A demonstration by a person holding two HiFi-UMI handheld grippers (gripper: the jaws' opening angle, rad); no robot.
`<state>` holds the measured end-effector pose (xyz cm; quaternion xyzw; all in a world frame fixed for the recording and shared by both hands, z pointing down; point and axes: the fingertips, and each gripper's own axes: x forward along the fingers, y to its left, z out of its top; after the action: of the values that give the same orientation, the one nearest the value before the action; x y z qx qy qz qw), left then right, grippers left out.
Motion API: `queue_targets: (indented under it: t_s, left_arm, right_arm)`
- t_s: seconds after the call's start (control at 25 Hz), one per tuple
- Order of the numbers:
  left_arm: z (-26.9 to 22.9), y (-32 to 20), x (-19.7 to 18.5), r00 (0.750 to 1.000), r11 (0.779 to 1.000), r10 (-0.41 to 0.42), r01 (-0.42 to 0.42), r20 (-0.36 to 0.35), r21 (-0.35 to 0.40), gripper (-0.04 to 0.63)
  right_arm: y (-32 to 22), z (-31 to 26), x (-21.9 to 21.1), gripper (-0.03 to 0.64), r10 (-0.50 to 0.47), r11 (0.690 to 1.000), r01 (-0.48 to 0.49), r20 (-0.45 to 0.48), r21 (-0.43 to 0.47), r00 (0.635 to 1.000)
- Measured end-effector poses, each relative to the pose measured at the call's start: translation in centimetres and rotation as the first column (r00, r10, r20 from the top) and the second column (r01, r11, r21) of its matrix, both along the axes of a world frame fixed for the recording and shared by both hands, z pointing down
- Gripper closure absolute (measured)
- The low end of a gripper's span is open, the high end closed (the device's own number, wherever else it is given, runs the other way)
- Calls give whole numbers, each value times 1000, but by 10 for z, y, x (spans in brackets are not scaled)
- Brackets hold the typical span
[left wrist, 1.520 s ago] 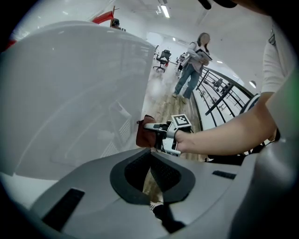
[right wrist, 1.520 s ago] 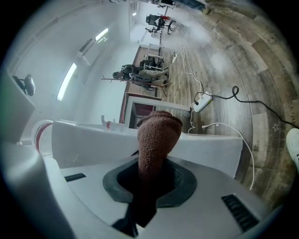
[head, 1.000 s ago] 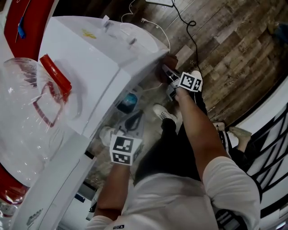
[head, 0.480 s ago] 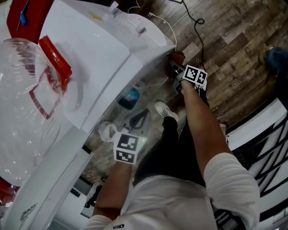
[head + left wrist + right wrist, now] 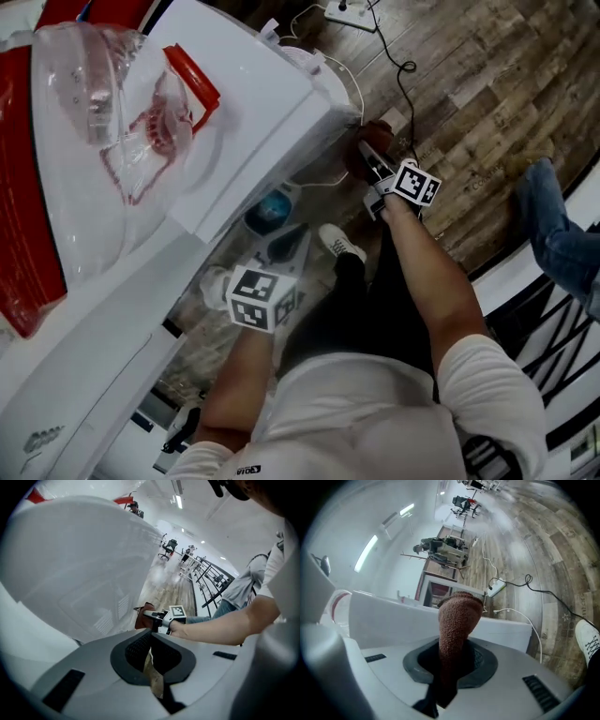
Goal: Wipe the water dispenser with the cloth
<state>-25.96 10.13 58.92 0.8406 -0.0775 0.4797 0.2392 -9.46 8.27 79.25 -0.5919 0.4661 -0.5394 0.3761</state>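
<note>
The one brown cloth (image 5: 457,616) stands bunched between the jaws of the right gripper (image 5: 451,654), which are closed on it, at the lower corner of the single white water dispenser (image 5: 246,111); whether they touch is unclear. The left gripper (image 5: 150,645) has its jaws together on nothing, held lower beside the dispenser. One clear bottle (image 5: 105,105) lies on top.

the right hand-held gripper (image 5: 452,665) has its jaws clamped on a brown knitted cloth (image 5: 457,620) standing up between them. just beyond is the white water dispenser (image 5: 417,618); a power strip (image 5: 496,588) lies far off on the wooden floor (image 5: 543,550).
</note>
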Motion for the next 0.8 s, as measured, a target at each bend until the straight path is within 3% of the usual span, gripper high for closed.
queue_targets:
  t_s: [0.16,0.44,0.64,0.8]
  left_arm:
    - [-31,-4,-4,998,999,-13,15,-60,37,606]
    - [-78,-13,-23,990,995,-25,38,-138,93,606]
    - [-95,-15,-38,986,993,-31,49,-162,109,606]
    - [-106,-12,-44,986,992,-6,27,-168,126,606]
  right_arm:
    - [0,-104,-9,558,1,988,6,-48,153,999]
    - [-6,-276,-44,558,15,906,40,-127,421,992]
    - [-21,-345,-68,558,57,851,9,-110,525,992]
    - [-33,-359,-77,558,72,840,-13,-86,542,994]
